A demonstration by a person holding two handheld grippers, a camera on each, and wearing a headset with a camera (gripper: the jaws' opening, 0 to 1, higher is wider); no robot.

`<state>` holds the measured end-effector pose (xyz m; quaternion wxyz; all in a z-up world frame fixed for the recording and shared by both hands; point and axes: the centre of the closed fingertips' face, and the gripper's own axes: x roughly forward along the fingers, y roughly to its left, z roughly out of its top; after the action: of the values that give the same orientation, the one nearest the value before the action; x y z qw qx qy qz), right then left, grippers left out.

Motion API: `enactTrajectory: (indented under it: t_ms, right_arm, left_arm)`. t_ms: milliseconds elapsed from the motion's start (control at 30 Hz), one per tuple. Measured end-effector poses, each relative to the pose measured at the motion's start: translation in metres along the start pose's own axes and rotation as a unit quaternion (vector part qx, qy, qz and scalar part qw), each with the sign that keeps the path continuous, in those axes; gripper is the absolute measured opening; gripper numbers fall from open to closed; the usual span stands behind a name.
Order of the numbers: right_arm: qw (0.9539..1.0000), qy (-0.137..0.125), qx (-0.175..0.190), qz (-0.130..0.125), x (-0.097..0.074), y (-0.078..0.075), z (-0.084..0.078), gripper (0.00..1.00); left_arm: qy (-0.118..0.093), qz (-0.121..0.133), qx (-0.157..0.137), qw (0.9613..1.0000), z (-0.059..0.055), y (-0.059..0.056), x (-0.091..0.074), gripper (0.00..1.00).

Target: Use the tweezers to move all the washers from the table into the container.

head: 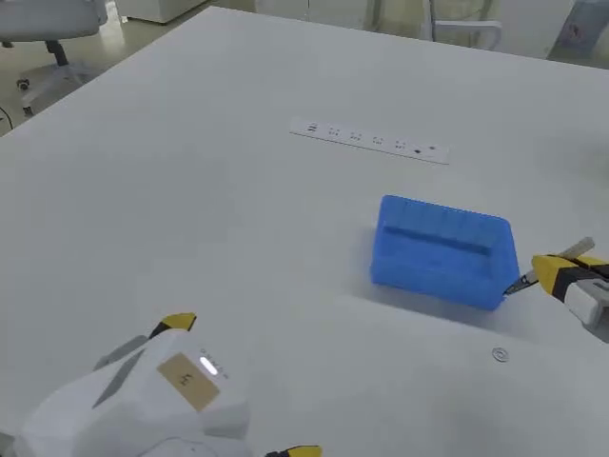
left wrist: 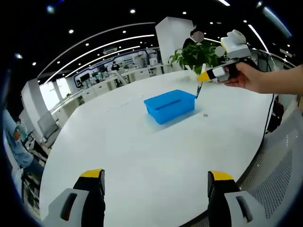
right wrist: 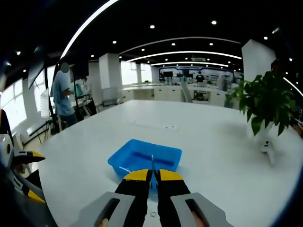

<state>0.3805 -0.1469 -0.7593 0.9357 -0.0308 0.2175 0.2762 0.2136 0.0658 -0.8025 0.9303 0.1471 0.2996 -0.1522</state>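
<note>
The blue container (head: 442, 252) stands on the white table, right of centre. My right gripper (head: 544, 272) hovers just off its right end, shut on thin tweezers (head: 520, 282) whose tips point at the container's near right corner. In the right gripper view the tweezers (right wrist: 152, 164) stick out from the closed jaws of the right gripper (right wrist: 152, 174), over the container (right wrist: 144, 160). One small washer (head: 500, 355) lies on the table in front of the container; it is the washer (right wrist: 153, 214) below those jaws. My left gripper (left wrist: 156, 182) is open and empty, low at the near left.
A white power strip (head: 369, 140) lies beyond the container. An office chair (head: 52, 24) stands off the far left corner. A potted plant (right wrist: 265, 101) stands past the table's right side. A person (right wrist: 61, 92) stands in the background.
</note>
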Motion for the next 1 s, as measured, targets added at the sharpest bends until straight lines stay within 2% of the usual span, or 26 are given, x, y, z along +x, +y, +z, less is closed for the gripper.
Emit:
enactTrajectory:
  t_ms: [200,300,467,500,533,567,667,1000]
  right_arm:
    - [0.9993,0.036,0.011,0.003,-0.003,0.001,-0.028,0.02]
    - [0.9984,0.057,-0.003,0.002,-0.002,0.001,-0.044,0.02]
    - [0.9976,0.066,-0.015,0.010,0.001,0.003,-0.054,0.03]
    - [0.9967,0.076,-0.028,0.008,0.002,0.002,-0.058,0.03]
    - [0.9959,0.079,-0.043,0.003,0.002,0.000,-0.059,0.03]
    - [0.9964,0.065,-0.054,0.002,0.003,0.000,-0.055,0.03]
    - [0.9960,0.075,-0.049,0.007,0.005,0.000,-0.058,0.03]
    - [0.9956,0.073,-0.058,0.004,0.008,-0.002,-0.056,0.01]
  left_arm:
    - [0.001,-0.001,0.001,1.0000,0.000,-0.001,0.000,0.92]
    - [0.002,-0.001,0.002,1.0000,-0.001,-0.001,0.000,0.92]
    - [0.004,-0.001,0.001,1.0000,-0.001,-0.001,0.000,0.92]
    - [0.004,0.000,0.001,1.0000,-0.001,-0.001,0.000,0.92]
    - [0.004,0.000,0.002,1.0000,-0.001,-0.001,0.000,0.92]
    - [0.005,0.000,0.003,1.0000,-0.001,-0.001,0.000,0.92]
    - [0.007,0.000,0.004,1.0000,-0.002,-0.001,0.001,0.92]
    - [0.008,0.002,0.009,0.9999,-0.002,-0.001,0.001,0.91]
